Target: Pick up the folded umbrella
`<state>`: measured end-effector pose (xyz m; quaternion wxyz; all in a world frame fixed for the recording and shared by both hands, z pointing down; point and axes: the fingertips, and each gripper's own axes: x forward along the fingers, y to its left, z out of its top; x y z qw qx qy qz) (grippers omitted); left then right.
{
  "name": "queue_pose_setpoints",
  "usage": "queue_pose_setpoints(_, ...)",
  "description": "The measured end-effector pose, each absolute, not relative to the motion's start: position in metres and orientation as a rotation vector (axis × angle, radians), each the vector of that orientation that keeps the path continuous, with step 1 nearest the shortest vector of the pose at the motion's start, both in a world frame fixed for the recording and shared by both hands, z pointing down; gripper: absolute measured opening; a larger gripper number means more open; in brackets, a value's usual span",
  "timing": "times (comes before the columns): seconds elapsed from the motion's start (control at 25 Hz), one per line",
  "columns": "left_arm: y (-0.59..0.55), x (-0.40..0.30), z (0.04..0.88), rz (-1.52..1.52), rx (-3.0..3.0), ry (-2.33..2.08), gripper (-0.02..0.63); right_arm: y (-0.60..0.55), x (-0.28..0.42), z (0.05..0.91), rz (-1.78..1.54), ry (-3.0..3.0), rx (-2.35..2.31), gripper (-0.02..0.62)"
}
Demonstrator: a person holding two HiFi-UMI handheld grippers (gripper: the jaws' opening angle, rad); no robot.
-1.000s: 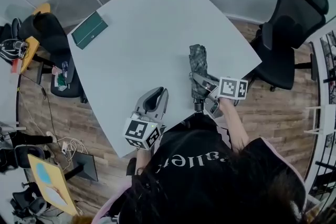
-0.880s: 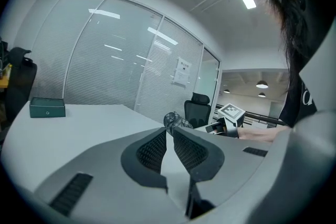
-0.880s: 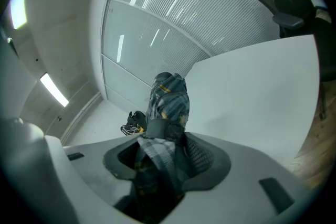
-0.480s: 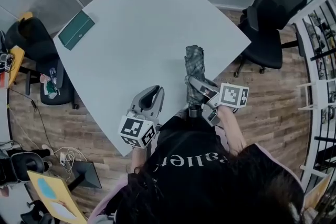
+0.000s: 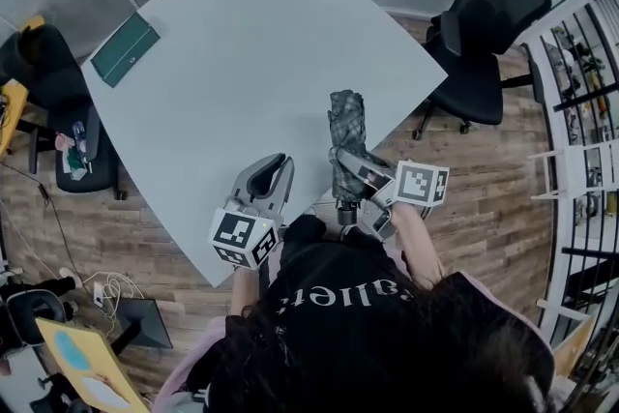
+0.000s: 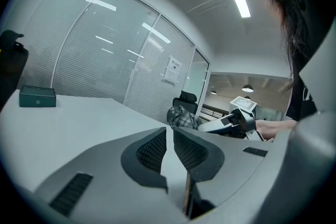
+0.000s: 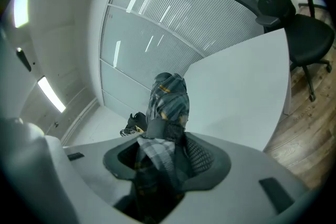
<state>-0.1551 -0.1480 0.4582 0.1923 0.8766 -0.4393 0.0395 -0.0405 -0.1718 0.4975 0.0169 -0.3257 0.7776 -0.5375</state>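
Observation:
The folded umbrella (image 5: 344, 140), grey plaid with a dark handle end, is held over the near right edge of the white table (image 5: 251, 44). My right gripper (image 5: 350, 171) is shut on it near the handle; in the right gripper view the umbrella (image 7: 168, 107) sticks out from between the jaws, lifted off the tabletop. My left gripper (image 5: 272, 177) hovers low over the table's near edge, to the left of the umbrella, with its jaws nearly together and nothing between them (image 6: 169, 150). The left gripper view also shows the umbrella (image 6: 184, 117) and the right gripper (image 6: 231, 122).
A dark green box (image 5: 121, 48) lies at the table's far left corner. A black office chair (image 5: 484, 5) stands past the right edge, another dark chair (image 5: 39, 63) at the left. Wooden floor surrounds the table; shelving (image 5: 585, 92) is at the right.
The right gripper has lifted the umbrella slightly and drawn it toward the table's near edge. The left gripper shifted a little to the left and lower. The head view has swung.

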Motion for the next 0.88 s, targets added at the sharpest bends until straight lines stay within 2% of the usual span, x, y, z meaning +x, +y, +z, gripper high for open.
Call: queue_pose_setpoints(0.88, -0.061, -0.064, 0.438, 0.163, 2.452, -1.350, 0.057, -0.090, 0.047, 0.497, -1.669, 2.492, -0.958, 0.212)
